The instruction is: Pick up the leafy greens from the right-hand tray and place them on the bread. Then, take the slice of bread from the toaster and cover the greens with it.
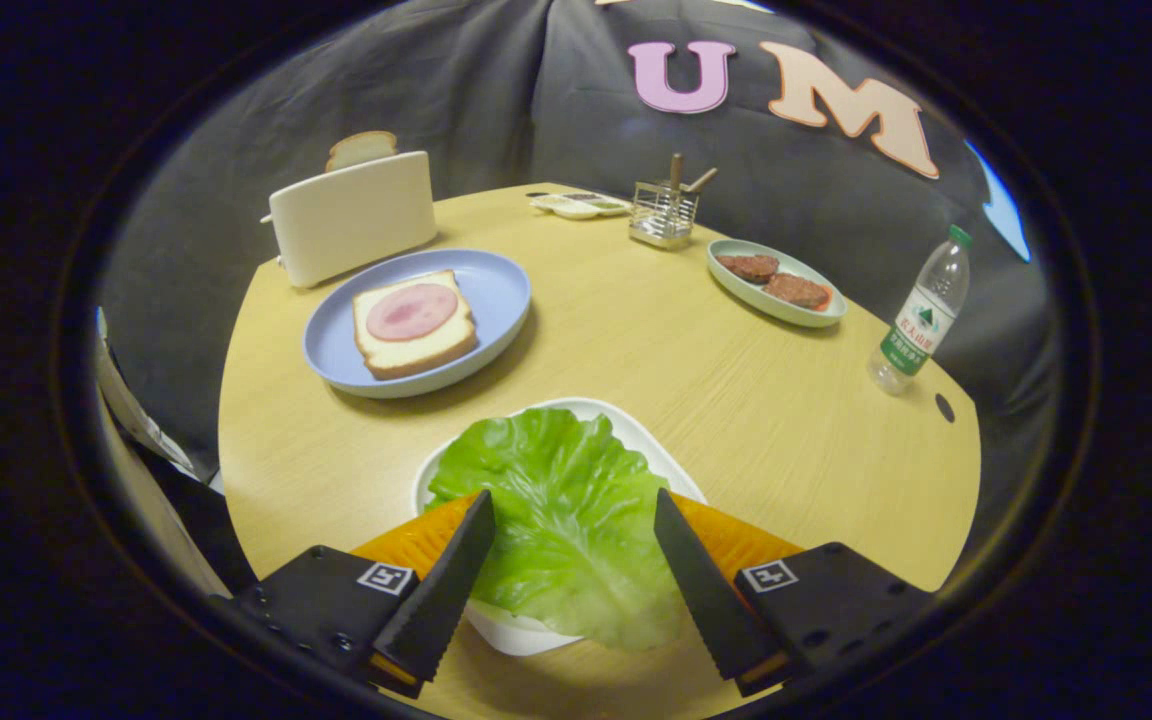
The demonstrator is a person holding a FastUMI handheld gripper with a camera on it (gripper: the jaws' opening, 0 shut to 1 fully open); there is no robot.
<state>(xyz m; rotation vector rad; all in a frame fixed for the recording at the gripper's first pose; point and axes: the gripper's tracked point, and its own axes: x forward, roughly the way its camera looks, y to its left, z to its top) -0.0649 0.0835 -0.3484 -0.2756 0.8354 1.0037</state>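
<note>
A green lettuce leaf (561, 515) lies on a white tray (636, 425) on the wooden table. My gripper (574, 505) hangs open over it, its two black fingers either side of the leaf and not pressing it. Beyond, to the left, a blue plate (506, 290) carries a bread slice (414, 325) topped with a pink ham round (411, 311). Behind the plate stands a white toaster (351, 218) with a second bread slice (361, 148) sticking out of its top.
A pale green plate (736, 290) with two brown patties sits at the far right. A wire cutlery rack (663, 213) and a small white dish (581, 205) stand at the back. A water bottle (921, 315) stands near the table's right edge.
</note>
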